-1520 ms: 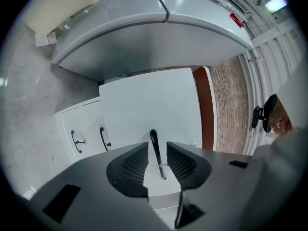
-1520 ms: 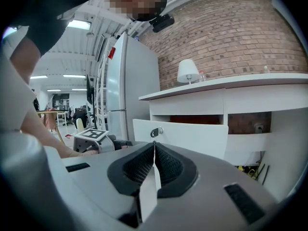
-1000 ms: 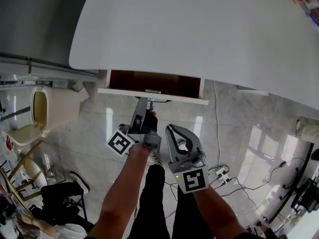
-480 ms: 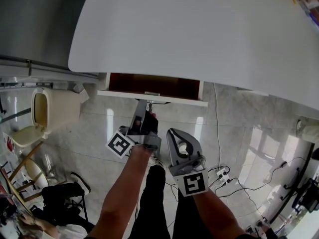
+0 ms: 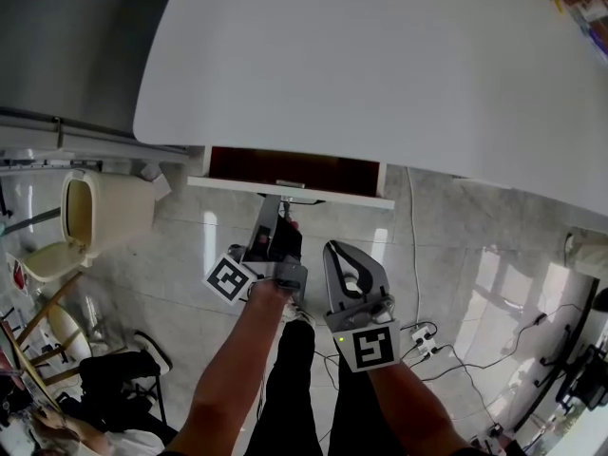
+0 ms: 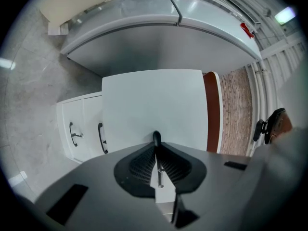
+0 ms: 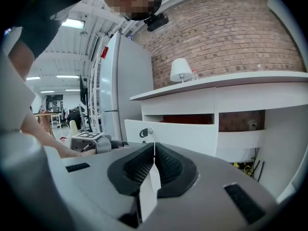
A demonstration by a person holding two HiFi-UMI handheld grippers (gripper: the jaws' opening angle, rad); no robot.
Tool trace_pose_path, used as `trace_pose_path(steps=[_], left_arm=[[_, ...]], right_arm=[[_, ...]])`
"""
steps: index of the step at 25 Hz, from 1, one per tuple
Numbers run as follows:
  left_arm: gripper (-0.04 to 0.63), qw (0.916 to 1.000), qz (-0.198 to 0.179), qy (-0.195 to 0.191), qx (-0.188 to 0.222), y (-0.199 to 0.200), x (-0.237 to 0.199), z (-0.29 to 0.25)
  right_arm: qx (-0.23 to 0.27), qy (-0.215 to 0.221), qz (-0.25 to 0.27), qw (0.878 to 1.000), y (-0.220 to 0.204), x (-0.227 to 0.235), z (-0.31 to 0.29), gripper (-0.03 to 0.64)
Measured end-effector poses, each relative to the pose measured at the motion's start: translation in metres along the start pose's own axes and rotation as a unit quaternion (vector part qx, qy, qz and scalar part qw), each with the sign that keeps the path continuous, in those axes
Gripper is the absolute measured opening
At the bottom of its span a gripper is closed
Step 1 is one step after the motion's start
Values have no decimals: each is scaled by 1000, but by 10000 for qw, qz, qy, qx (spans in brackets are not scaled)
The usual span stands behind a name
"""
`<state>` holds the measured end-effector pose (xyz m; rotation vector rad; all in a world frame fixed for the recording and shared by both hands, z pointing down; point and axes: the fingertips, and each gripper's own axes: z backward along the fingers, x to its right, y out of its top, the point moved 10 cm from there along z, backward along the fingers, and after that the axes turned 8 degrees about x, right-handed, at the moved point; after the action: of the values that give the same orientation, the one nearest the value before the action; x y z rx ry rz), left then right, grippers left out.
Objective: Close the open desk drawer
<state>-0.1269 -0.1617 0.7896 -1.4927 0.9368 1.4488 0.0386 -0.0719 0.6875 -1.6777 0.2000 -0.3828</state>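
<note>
The white desk [image 5: 380,65] fills the top of the head view. Its drawer [image 5: 290,189] stands pulled out below the desk's edge, showing a red-brown inside. My left gripper [image 5: 277,203] reaches level to the drawer front. In the left gripper view its pads are closed around the dark drawer handle [image 6: 156,137] against the white front [image 6: 154,100]. My right gripper [image 5: 351,272] hangs back beside it, shut with nothing between its pads [image 7: 163,165]. From there the drawer front [image 7: 178,134] and its handle [image 7: 144,132] show ahead.
A beige bin [image 5: 90,212] stands on the tiled floor at the left. A grey fridge [image 5: 66,55] is beside the desk. A power strip with cables [image 5: 423,333] lies at the right. A white cabinet with black handles [image 6: 77,134] and a lamp [image 7: 179,70] also show.
The left gripper stays at the drawer handle. The right gripper has drifted slightly down and right. The drawer stands about as far out as before.
</note>
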Motion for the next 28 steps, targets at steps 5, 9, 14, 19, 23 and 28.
trace_pose_path(steps=[5,9,14,19,23,28], left_arm=[[35,9998,162,50,70,-2,1,0],[35,9998,177,72,66,0,1,-11],[34,9998,187,99,23,2,2,-34],[35,9997,197,168,-22,3,4,-52],[35,9997,182,144,29,4,4,-65],[35,9999,45,101,-106,8,4,-83]], right_arm=[[57,-17,28,10000,3,-1,0,29],[35,-103,-24,9999,2,-3,3,29],[70,-158,-10,9998,5,0,4,29],[90,-244,-15,9997,5,6,6,29],[-16,-327,10,9995,1,7,6,29],[-43,-400,96,9991,0,14,1,29]])
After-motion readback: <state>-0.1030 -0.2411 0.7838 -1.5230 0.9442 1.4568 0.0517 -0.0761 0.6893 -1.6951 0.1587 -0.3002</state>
